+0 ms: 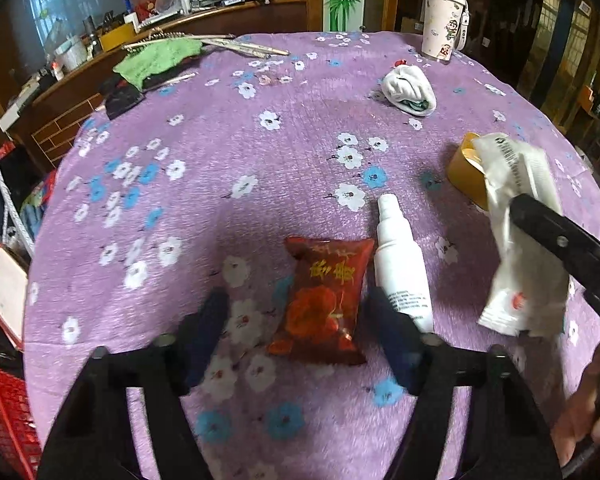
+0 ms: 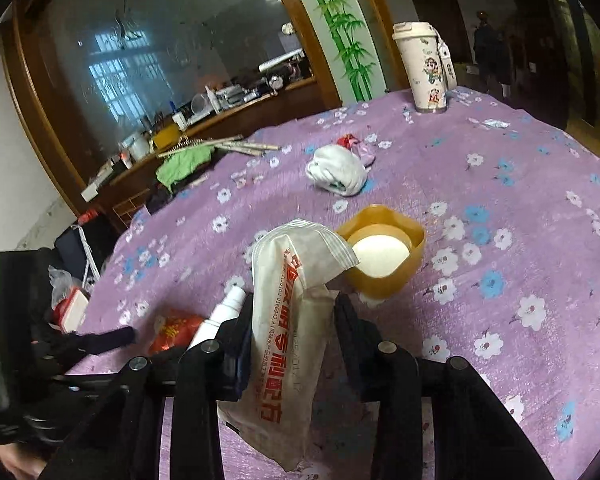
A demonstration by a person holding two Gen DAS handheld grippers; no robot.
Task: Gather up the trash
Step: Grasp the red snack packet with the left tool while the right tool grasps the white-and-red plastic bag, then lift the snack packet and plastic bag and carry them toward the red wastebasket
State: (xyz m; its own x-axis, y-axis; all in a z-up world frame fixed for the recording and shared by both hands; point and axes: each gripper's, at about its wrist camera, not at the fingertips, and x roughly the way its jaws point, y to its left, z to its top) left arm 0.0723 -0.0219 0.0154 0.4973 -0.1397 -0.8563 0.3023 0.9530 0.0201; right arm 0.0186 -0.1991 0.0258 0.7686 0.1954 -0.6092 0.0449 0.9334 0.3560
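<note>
1. Your right gripper [image 2: 292, 320] is clamped on a white wrapper [image 2: 288, 340] with red print. The wrapper runs up between the 2 fingers, and its torn top folds over just in front of a yellow cup [image 2: 384, 276].
2. In the left wrist view the same wrapper [image 1: 516, 240] hangs clear of the table, with 1 black finger [image 1: 556, 240] of your right gripper lying across it.
3. Your left gripper [image 1: 300, 320] is open and points down at the table. A red snack packet [image 1: 324, 300] lies flat on the cloth between its 2 fingers, and neither finger touches it.
4. A white spray bottle [image 1: 400, 264] lies on its side just beside the red packet, on its right in the left wrist view. Its lower end is at your left gripper's right-hand finger.
5. The yellow cup stands open on the purple flowered tablecloth [image 1: 220, 200] with something pale inside, and the wrapper hides part of it in the left wrist view.
6. Further back lies a bundled white cloth [image 1: 410, 90], and beyond it a tall white tumbler [image 1: 440, 24] with stickers stands upright near the table's far edge.
7. A green cloth [image 1: 156, 60] and some long sticks lie at the far left of the table.
</note>
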